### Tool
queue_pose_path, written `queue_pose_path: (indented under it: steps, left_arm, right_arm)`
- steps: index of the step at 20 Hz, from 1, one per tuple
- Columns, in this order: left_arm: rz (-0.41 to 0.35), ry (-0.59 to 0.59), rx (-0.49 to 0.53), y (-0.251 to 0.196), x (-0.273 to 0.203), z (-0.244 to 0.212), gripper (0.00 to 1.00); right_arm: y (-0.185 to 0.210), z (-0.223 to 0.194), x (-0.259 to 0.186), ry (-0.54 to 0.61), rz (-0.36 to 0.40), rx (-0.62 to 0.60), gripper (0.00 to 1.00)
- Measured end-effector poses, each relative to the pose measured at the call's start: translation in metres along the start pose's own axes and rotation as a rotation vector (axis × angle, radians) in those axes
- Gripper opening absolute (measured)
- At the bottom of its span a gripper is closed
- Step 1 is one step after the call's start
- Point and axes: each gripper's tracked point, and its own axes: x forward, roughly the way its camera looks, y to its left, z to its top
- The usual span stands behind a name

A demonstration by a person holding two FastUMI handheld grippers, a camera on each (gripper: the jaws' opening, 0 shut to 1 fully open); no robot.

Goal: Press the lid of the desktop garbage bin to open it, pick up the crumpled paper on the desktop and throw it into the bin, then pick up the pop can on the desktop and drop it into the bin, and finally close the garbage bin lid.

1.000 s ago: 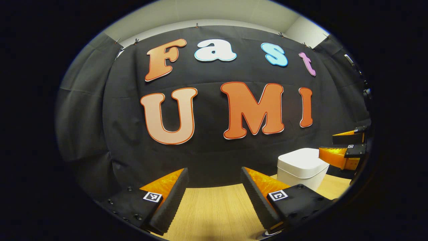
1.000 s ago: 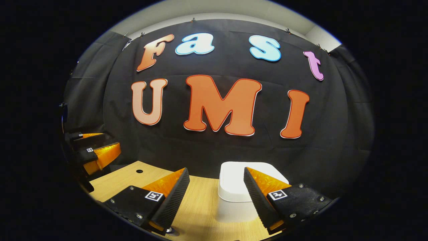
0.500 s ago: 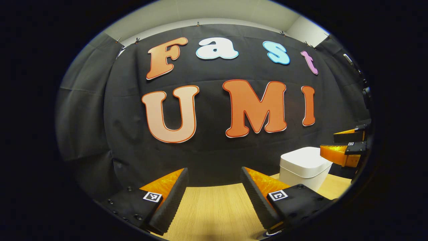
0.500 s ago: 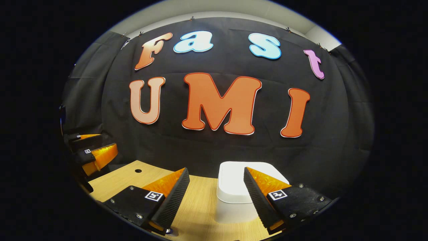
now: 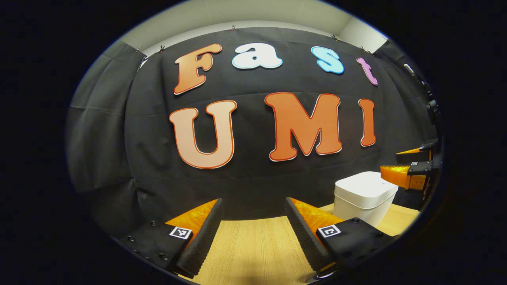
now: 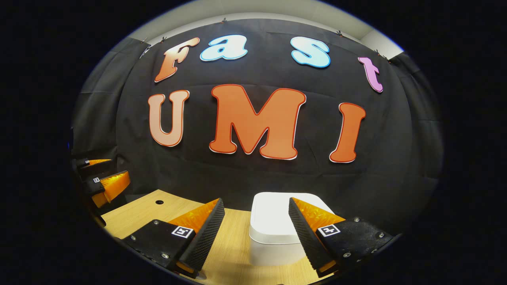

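While jaws gape, bin (image 6: 273,225) lidded, desk (image 5: 253,253) bare

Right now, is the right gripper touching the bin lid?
Apart. The left gripper view shows the right gripper open, hanging beside the bin with dark cloth between its fingers and the lid.

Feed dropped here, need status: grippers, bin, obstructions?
Left gripper open, empty. Right gripper open, empty, facing bin. Lid shut. Nothing between.
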Motion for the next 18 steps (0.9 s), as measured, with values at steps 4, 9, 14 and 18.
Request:
queue_pose_path:
  steps: [4, 9, 14, 18]
  left_arm:
    - [0.018, 0.006, 0.003, 0.005, -0.002, -0.001, 1.0]
    - [0.046, 0.016, 0.002, 0.011, -0.006, -0.003, 1.0]
    - [0.078, 0.031, -0.003, 0.019, -0.012, -0.006, 1.0]
    - [0.112, 0.053, -0.01, 0.025, -0.019, -0.012, 1.0]
  right_arm:
    - [-0.01, -0.004, 0.01, 0.027, -0.006, -0.002, 0.96]
    - [-0.023, -0.002, 0.022, 0.04, -0.008, -0.003, 0.84]
    - [-0.039, 0.001, 0.038, 0.055, -0.013, -0.011, 0.44]
    - [-0.049, -0.003, 0.053, 0.071, -0.01, 0.006, 0.17]
